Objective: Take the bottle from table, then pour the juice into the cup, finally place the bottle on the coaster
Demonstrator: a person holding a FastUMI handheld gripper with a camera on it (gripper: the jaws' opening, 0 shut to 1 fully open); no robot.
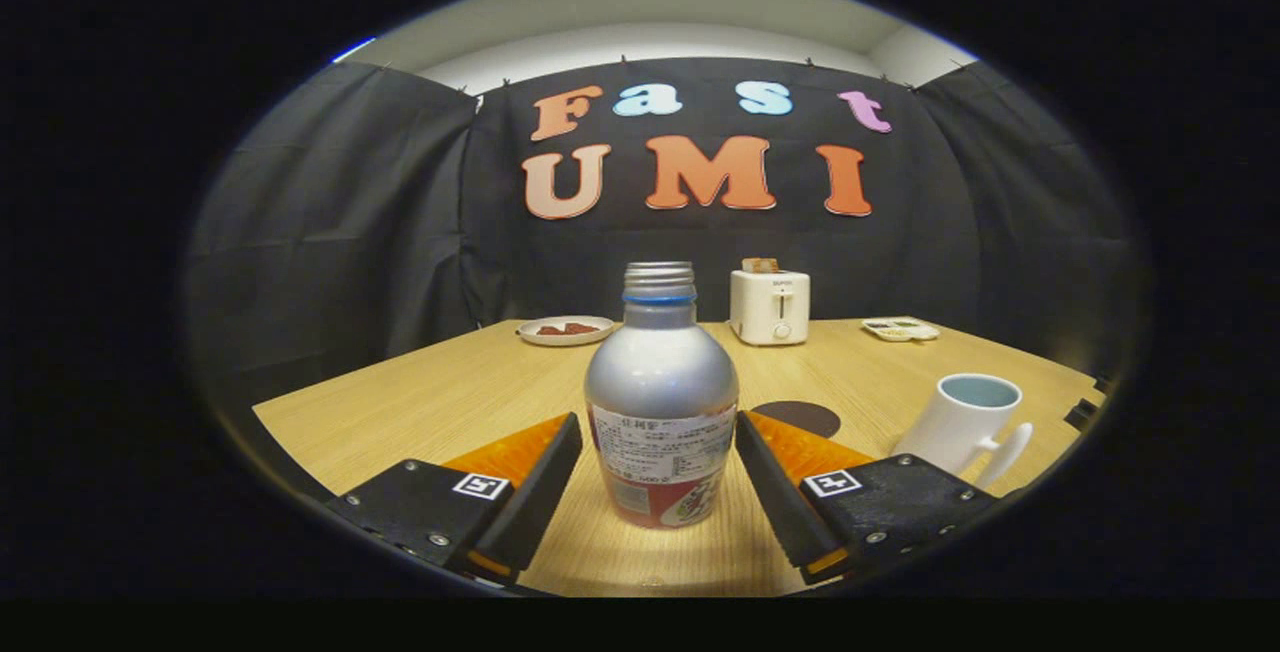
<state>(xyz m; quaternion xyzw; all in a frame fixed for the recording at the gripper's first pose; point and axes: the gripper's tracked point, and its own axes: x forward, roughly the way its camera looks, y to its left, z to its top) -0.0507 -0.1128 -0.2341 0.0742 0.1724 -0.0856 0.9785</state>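
A silver bottle (661, 382) with a threaded open neck, a blue ring and a red and white label stands upright on the wooden table (400, 402). It sits between the fingers of my gripper (658, 422), which is open around it. The right finger reaches the bottle's side, and a thin gap shows at the left finger. A dark round coaster (800, 416) lies just beyond the right finger, partly hidden by it. A white cup (962, 424) stands to the right of the coaster, beyond the right finger, with its handle turned toward me.
At the back of the table a white toaster (769, 306) holds a slice of bread. A plate (566, 330) with dark red food lies at the back left, and a small white tray (900, 329) at the back right. Black cloth walls the booth.
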